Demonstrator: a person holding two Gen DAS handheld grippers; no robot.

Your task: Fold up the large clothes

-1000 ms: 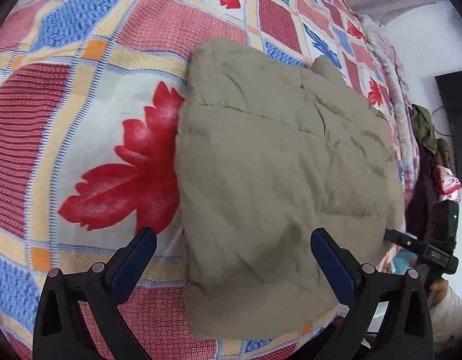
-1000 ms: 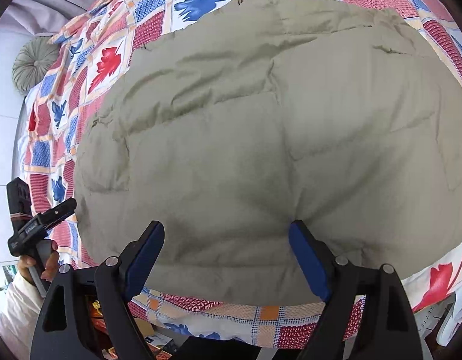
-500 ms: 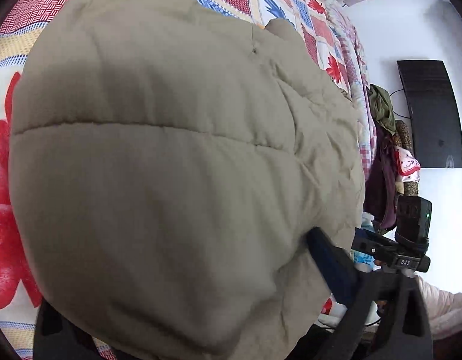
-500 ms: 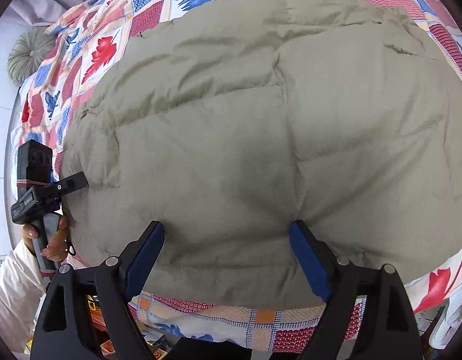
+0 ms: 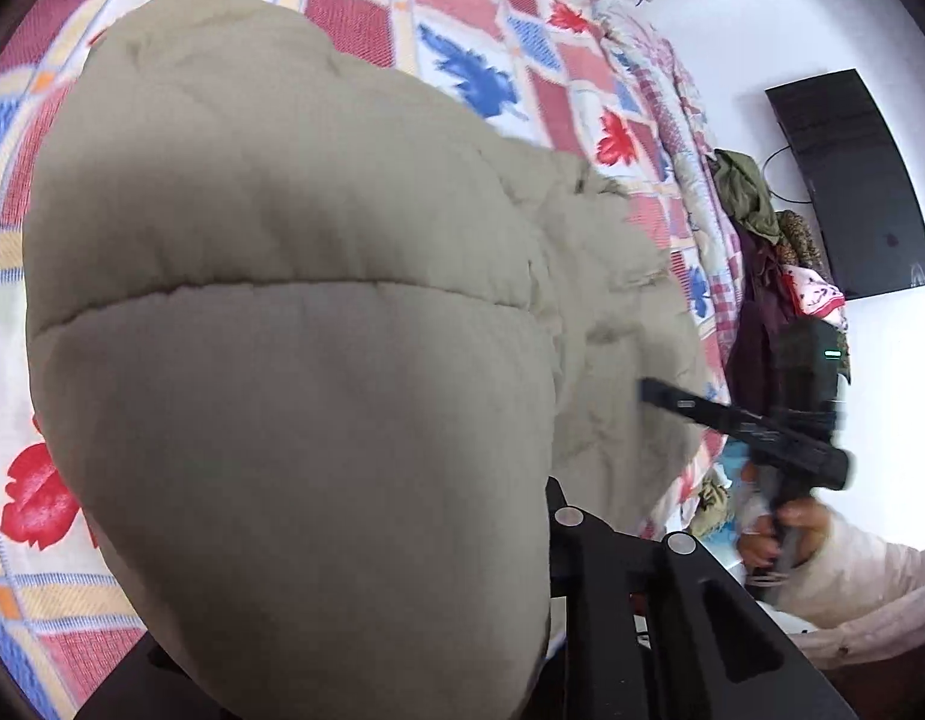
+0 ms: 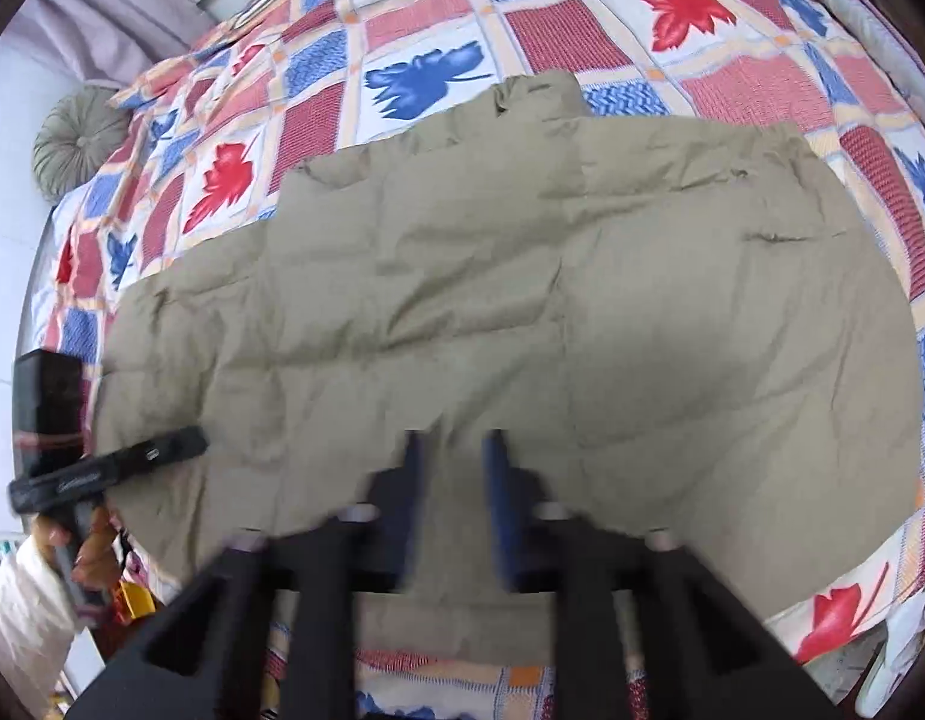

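A large khaki padded jacket (image 6: pixel 522 300) lies spread on the patchwork bedspread (image 6: pixel 438 30). My right gripper (image 6: pixel 450 450) sits at the jacket's near hem, its blue pads (image 6: pixel 497 480) closed to a narrow gap with a fold of the hem between them. In the left wrist view the jacket (image 5: pixel 294 360) bulges up close to the lens and hides my left gripper's fingertips. In the right wrist view my left gripper (image 6: pixel 180 447) touches the jacket's left edge; its jaws do not show. My right gripper also shows in the left wrist view (image 5: pixel 654 390), at the jacket's far edge.
The bedspread (image 5: pixel 462 6) has red and blue leaf squares. A round grey cushion (image 6: pixel 78 144) lies at the bed's far left corner. A dark TV (image 5: pixel 852 180) hangs on the white wall, with clothes (image 5: pixel 756 204) piled beside the bed.
My right gripper has closed from wide open onto the jacket's near hem. My left gripper has pushed into the jacket's side, and the fabric now covers its fingers.
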